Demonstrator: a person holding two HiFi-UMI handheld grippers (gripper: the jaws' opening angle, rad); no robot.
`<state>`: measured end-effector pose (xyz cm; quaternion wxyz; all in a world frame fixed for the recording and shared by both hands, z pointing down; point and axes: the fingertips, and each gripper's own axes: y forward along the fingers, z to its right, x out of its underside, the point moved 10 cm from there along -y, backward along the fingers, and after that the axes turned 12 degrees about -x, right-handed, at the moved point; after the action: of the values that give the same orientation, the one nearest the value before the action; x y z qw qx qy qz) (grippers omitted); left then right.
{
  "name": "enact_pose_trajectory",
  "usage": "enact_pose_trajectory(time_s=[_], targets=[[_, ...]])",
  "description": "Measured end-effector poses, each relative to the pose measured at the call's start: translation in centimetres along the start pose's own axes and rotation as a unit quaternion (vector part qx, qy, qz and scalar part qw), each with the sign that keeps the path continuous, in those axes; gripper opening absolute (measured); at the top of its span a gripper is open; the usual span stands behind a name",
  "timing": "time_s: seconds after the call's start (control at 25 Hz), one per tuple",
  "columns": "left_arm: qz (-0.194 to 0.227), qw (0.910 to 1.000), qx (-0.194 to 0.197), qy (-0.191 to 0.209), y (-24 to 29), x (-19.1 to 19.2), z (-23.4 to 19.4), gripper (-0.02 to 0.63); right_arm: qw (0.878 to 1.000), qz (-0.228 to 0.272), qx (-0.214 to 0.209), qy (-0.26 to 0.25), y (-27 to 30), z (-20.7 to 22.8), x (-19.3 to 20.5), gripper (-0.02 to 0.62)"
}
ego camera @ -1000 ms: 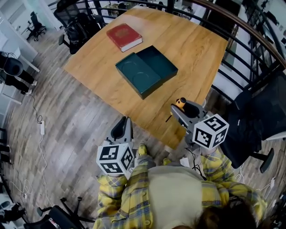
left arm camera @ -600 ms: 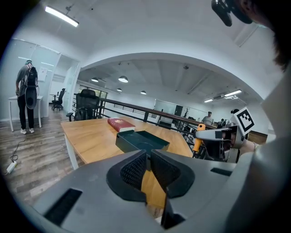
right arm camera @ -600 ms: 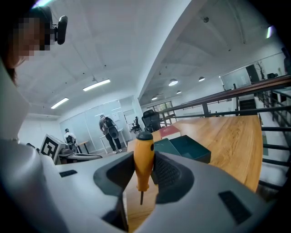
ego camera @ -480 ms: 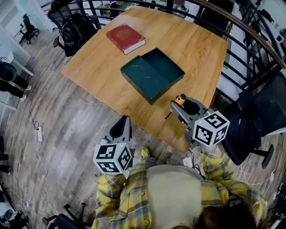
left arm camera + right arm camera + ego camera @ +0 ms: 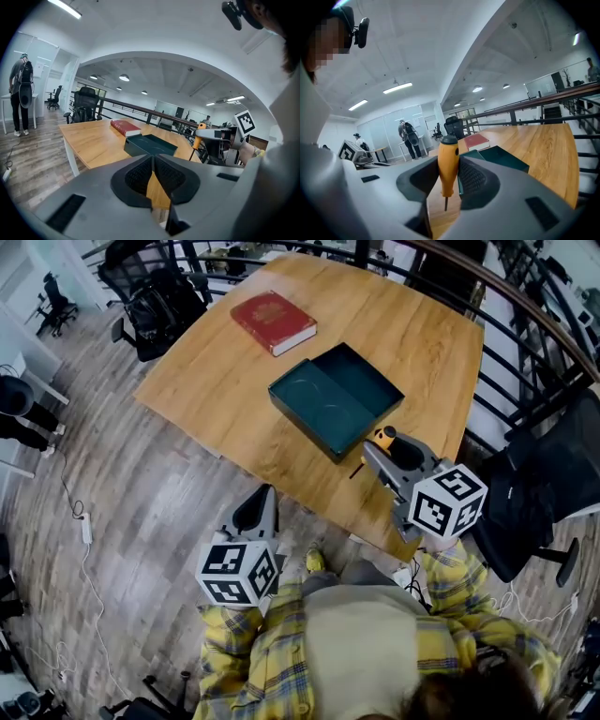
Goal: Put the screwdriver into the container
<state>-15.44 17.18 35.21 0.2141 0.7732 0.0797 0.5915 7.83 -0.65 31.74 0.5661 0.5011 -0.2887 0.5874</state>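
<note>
In the head view, the right hand-held gripper [image 5: 386, 450] now sits closer to the container [image 5: 336, 399] than it did a second ago. The gap has shrunk, so the orange-handled screwdriver [image 5: 381, 438] it carries hangs just beside the container's near edge, over the worktop [image 5: 211, 371] and not yet above the open cavity. A red book [image 5: 274, 322] lies well beyond the container. The left hand-held gripper [image 5: 255, 513] stays low and behind, off the worktop's edge over the floor. In the left gripper view, its jaws are pressed together with nothing between them, and the container lies ahead and to its right. In the right gripper view, the jaws are clamped on the screwdriver's handle, which stands upright with the shaft pointing down, and the container lies just ahead and slightly right of the tool. The carry looks nearly done: what is left is probably a short reach forward over the rim, then letting go.
</note>
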Motion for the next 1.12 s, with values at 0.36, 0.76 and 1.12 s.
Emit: enact_pose_trajectory(time_s=[0.36, 0.76, 1.12], targets=[[-0.004, 0.9999, 0.000, 0.012, 2.0, -1.1, -0.4, 0.023, 1.000, 0.009, 0.007, -0.001, 0.3, 0.6, -0.7, 0.181], [0.006, 0.9999, 0.008, 0.011, 5.5, -3.2, 1.7, 0.022, 1.000, 0.019, -0.001, -0.008, -0.1, 3.5, -2.4, 0.181], [0.017, 0.9992, 0.010, 0.035, 8.4, -5.3, 3.4, 0.021, 0.999, 0.037, 0.005, -0.020, -0.8, 6.2, -4.0, 0.181]])
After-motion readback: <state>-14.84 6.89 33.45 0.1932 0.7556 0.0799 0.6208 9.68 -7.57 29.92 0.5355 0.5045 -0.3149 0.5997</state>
